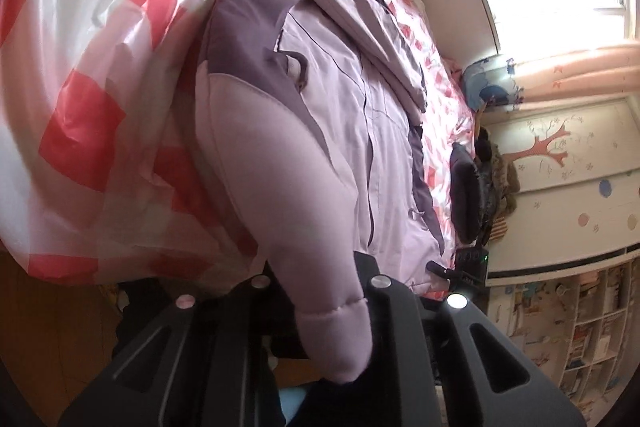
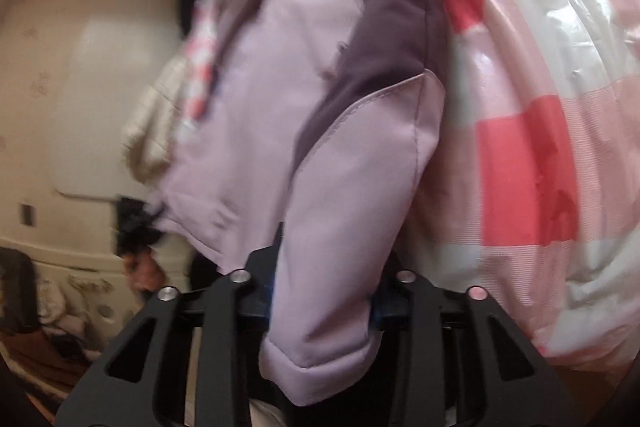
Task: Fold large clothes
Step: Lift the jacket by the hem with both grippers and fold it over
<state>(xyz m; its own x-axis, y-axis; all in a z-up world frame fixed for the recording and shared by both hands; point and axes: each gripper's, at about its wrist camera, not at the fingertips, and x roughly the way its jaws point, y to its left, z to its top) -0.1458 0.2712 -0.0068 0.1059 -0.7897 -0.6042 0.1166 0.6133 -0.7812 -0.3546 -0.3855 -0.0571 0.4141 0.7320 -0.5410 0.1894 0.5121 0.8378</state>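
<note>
Left gripper (image 1: 320,307): fingertips hidden behind the padded sleeve (image 1: 280,187) running between them; cuff end covers the gap. Right gripper (image 2: 324,291): same, pads buried under the other sleeve (image 2: 340,227). Right wrist view motion-blurred at left; dark thing (image 2: 134,227) by the jacket hem (image 2: 200,231) unreadable. Shelf contents (image 1: 592,327) too small to tell

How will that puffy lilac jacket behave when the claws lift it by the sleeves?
The lilac jacket will probably sag and drape, since its body lies limp on the checked sheet. The padded sleeve bulges around the right claw, so it likely squashes easily. Probably light for its bulk.
</note>
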